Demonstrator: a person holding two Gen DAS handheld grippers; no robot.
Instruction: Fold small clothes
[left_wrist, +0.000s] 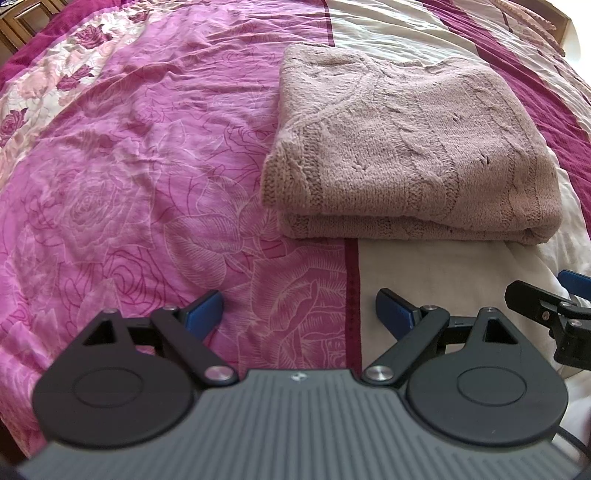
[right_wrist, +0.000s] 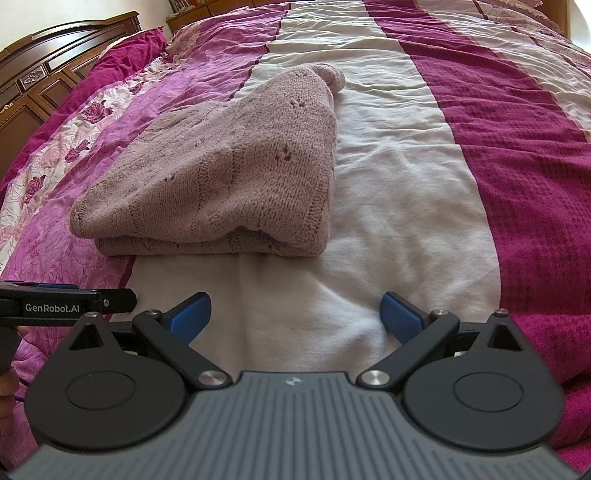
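We hold each hand-held gripper, left (left_wrist: 299, 314) and right (right_wrist: 295, 314), spread wide and empty above one bed (right_wrist: 406, 184); one folded pink knitted sweater (left_wrist: 406, 155) lies ahead, untouched, well clear of both.

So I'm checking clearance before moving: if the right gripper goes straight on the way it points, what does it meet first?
Probably the bedspread: the open right gripper points down at its white stripe. The folded sweater lies further on, slightly left; depth is uncertain.
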